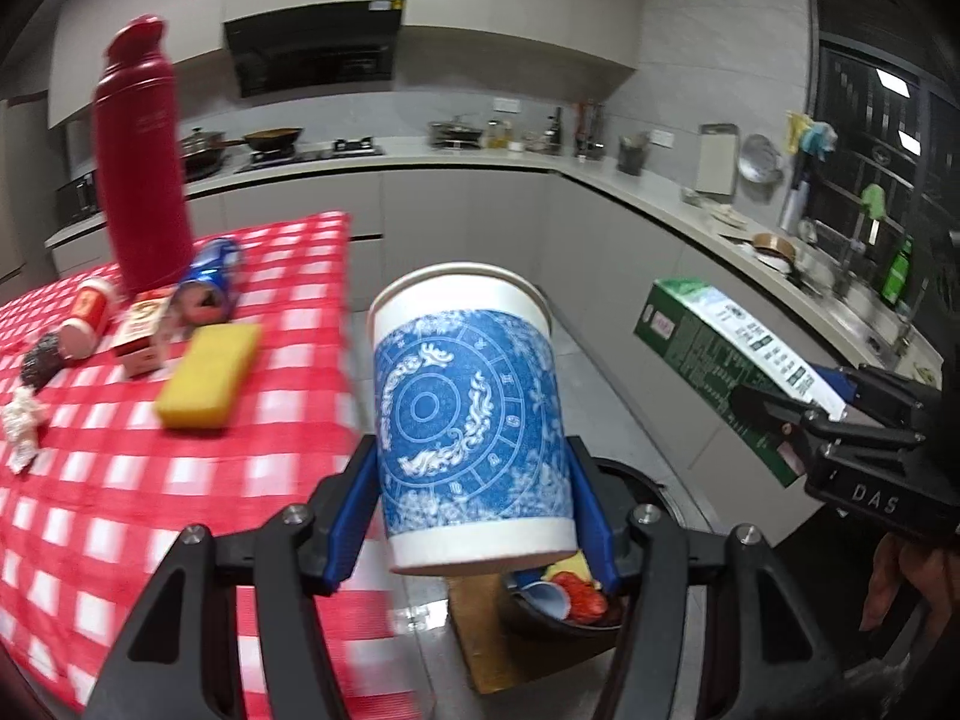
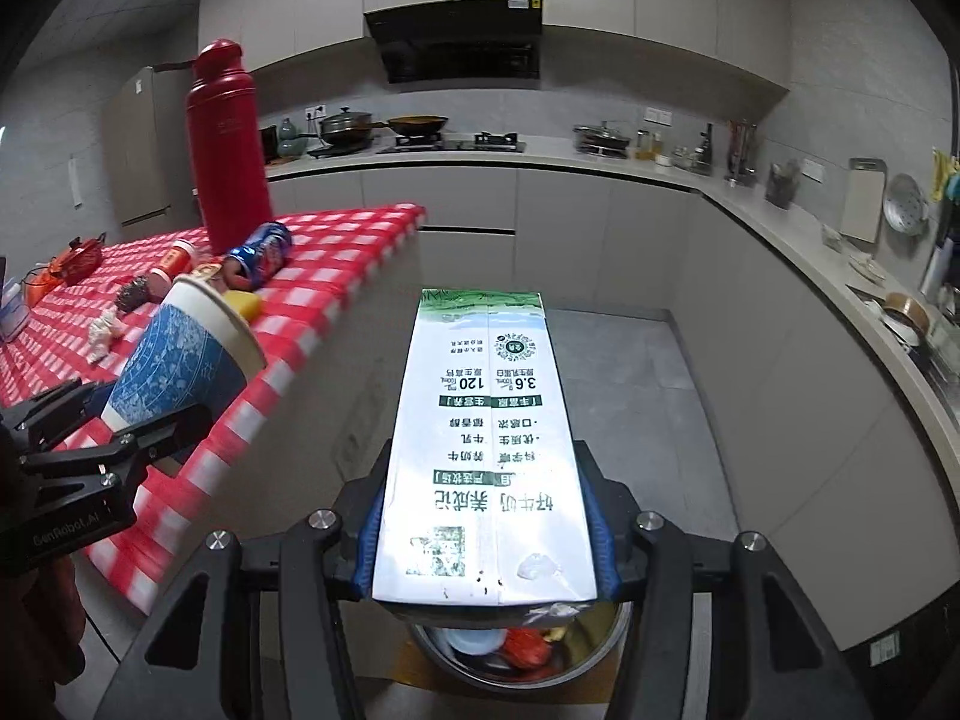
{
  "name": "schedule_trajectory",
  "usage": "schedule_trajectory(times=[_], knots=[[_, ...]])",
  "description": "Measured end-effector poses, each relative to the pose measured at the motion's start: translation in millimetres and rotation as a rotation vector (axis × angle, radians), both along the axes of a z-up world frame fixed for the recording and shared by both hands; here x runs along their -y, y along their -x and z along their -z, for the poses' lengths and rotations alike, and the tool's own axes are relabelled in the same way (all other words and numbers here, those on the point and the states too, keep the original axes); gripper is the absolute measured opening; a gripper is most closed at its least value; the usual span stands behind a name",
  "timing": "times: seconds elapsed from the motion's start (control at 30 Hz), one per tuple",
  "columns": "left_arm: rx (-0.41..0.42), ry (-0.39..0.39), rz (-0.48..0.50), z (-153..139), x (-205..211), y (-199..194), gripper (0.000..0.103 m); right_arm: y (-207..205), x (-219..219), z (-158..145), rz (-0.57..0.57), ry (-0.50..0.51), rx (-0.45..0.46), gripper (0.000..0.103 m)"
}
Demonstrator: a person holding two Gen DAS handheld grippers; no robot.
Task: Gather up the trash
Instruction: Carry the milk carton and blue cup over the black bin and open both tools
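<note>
Left gripper (image 1: 474,516) grasps a tilted paper cup (image 1: 468,420); right gripper (image 2: 486,534) clamps a milk carton (image 2: 480,432). Both hang over what appears to be a trash bin (image 2: 600,642) beside the table edge. The long carton risks striking the rim and missing.

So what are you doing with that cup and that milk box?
A person is tidying up trash with a grabber in each hand. The left gripper is squeezing a blue and white paper cup, and the right gripper is squeezing a milk carton. Both are held over a trash bin on the floor that already has rubbish in it. More bits lie on the red checked table.
</note>
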State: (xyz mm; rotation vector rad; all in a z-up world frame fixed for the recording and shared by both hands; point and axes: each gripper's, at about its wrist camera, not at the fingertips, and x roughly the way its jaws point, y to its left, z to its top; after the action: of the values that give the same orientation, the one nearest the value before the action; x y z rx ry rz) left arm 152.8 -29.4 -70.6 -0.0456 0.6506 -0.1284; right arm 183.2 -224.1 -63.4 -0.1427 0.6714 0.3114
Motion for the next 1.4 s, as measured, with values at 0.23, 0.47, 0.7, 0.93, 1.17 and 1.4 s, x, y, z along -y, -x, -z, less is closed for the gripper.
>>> schedule_trajectory(times=[0.23, 0.47, 0.7, 0.93, 1.17, 1.4], knots=[[-0.036, -0.005, 0.064, 22.9, 50.6, -11.6, 0.06, 0.5, 50.5, 23.8, 0.019, 0.041, -0.043, 0.055], [-0.087, -0.024, 0.087, 48.8, 87.3, -13.8, 0.06, -4.3, 89.1, 53.2, 0.011, 0.061, -0.089, 0.055], [-0.128, -0.025, 0.082, 70.6, 107.6, -18.1, 0.06, -13.3, 111.6, 78.4, -0.024, 0.063, -0.128, 0.055], [-0.169, -0.035, 0.066, 103.5, 114.6, -22.4, 0.06, -25.3, 111.3, 113.7, -0.15, 0.092, -0.166, 0.055], [-0.198, -0.042, 0.037, 126.1, 122.1, -29.1, 0.06, -38.0, 102.0, 149.7, -0.242, 0.127, -0.193, 0.055], [-0.223, -0.049, 0.016, 142.6, 121.1, -32.4, 0.06, -59.9, 94.2, 180.8, -0.32, 0.158, -0.221, 0.055]])
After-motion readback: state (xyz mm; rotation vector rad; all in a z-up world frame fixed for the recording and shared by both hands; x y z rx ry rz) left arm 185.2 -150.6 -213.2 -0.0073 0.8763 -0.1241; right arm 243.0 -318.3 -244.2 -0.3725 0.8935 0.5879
